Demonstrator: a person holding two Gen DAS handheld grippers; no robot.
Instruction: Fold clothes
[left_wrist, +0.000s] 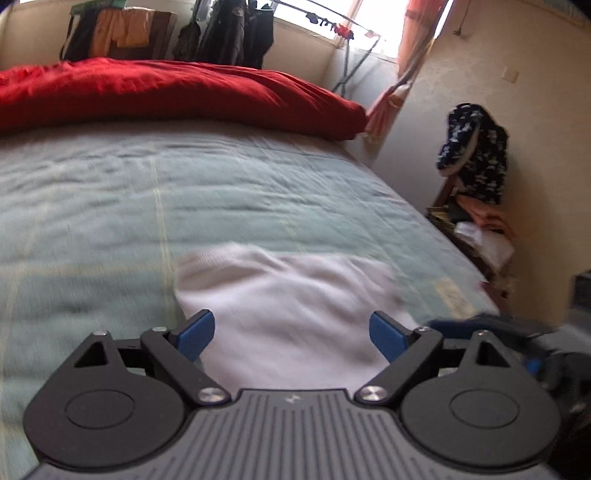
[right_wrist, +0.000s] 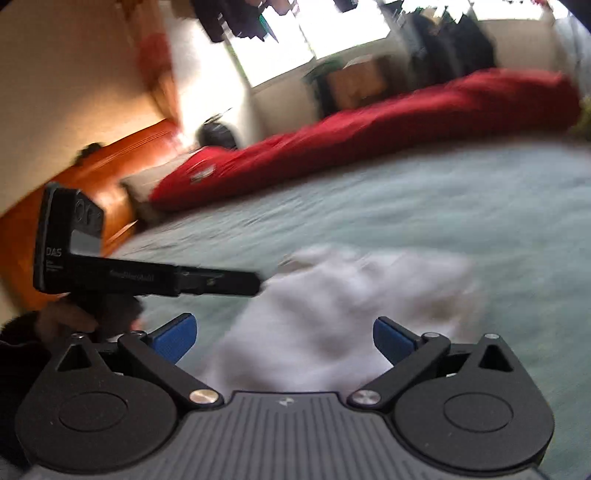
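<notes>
A white garment (left_wrist: 288, 288) lies crumpled on the pale green bed sheet (left_wrist: 110, 203), near the bed's front edge. My left gripper (left_wrist: 291, 325) hovers over the garment's near part, open wide, with cloth below the blue pads but not pinched. In the right wrist view the white garment (right_wrist: 351, 295) is blurred and bunched. My right gripper (right_wrist: 284, 326) hangs open above its near end, nothing clamped. The left gripper (right_wrist: 251, 283) shows side on at the left, held by a hand (right_wrist: 74, 317), its tip at the garment's left edge.
A red duvet (left_wrist: 166, 92) lies bunched across the far side of the bed. A chair piled with clothes (left_wrist: 472, 177) stands by the wall at the right. Clothes hang on a rack (left_wrist: 229, 33) by the window. An orange wooden board (right_wrist: 92, 177) borders the bed.
</notes>
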